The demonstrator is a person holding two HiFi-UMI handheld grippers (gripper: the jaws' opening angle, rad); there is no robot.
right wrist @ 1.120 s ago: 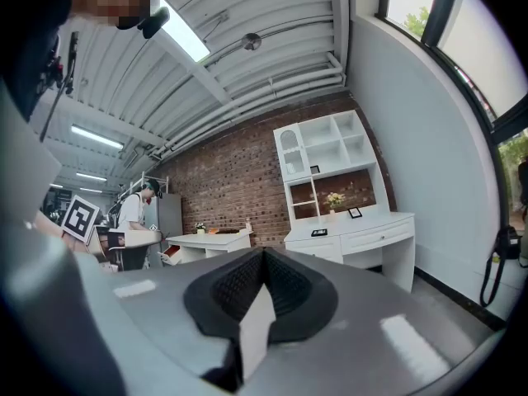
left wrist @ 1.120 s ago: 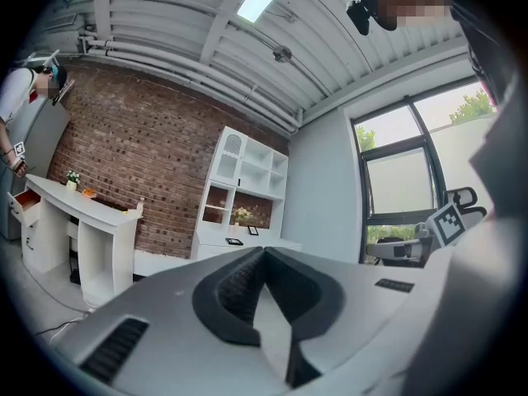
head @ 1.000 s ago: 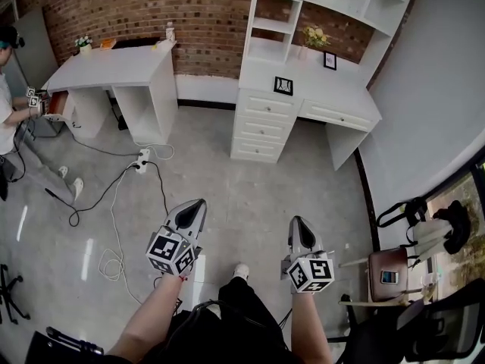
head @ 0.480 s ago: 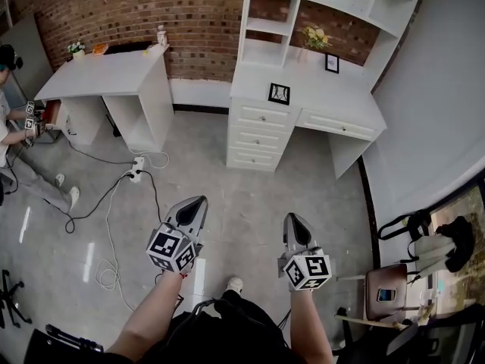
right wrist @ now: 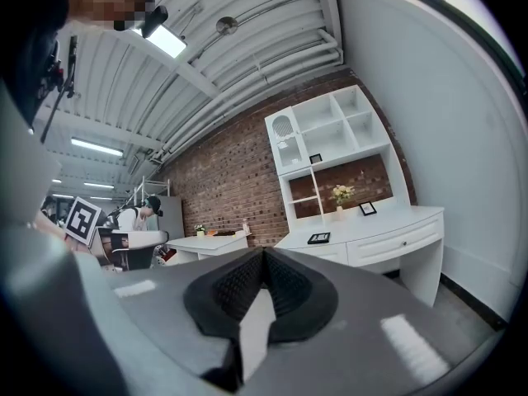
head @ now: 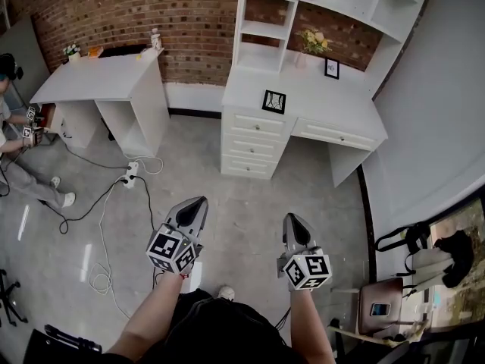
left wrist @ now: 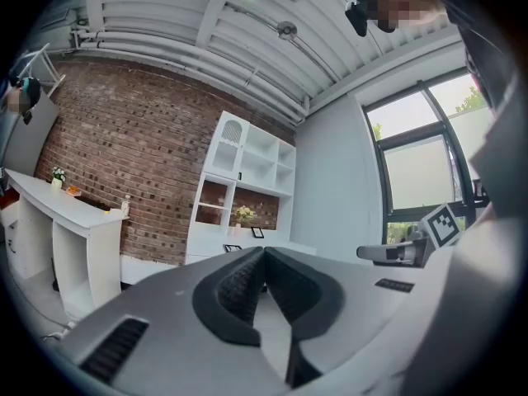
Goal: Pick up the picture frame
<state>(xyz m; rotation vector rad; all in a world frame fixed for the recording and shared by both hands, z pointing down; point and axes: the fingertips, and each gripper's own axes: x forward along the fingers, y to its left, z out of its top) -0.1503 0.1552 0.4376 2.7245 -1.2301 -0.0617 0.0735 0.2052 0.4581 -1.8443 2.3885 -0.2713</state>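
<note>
Everywhere, picture frame (head: pixel 273 101); cables (head: pixel 100 279) only overhead.

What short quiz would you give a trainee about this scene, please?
1. True or false: the nearest picture frame is on the white desk.
2. The jaws of the left gripper and the right gripper are: A) shut and empty; B) wide open; C) shut on the frame.
3. What yellowish thing stands in the shelf niche behind that frame?
Key: 1 true; 2 A; 3 flowers.
</note>
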